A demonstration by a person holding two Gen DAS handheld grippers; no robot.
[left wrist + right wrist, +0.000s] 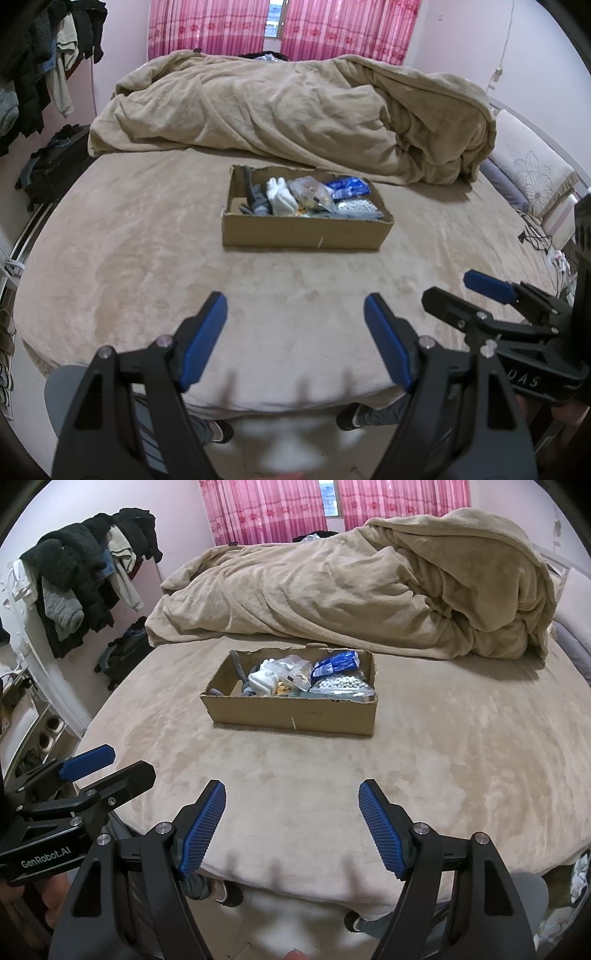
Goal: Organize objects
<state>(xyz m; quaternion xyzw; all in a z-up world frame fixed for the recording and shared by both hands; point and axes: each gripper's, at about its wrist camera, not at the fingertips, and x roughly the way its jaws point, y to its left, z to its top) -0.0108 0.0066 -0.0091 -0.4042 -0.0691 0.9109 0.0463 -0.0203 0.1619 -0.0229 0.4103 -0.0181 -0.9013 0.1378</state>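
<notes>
A shallow cardboard box (306,232) sits in the middle of the bed; it also shows in the right wrist view (291,716). It holds white socks (280,197), a dark grey item (255,199), clear plastic bags (310,192), a blue packet (347,186) and a bag of white beads (341,685). My left gripper (295,306) is open and empty over the bed's near edge, well short of the box. My right gripper (291,794) is open and empty beside it, also short of the box.
A rumpled beige duvet (295,110) is piled behind the box. The beige bed sheet (129,240) spreads around it. Clothes hang on a rack (81,576) at the left, a dark bag (51,162) lies on the floor, and a pillow (528,162) lies at the right.
</notes>
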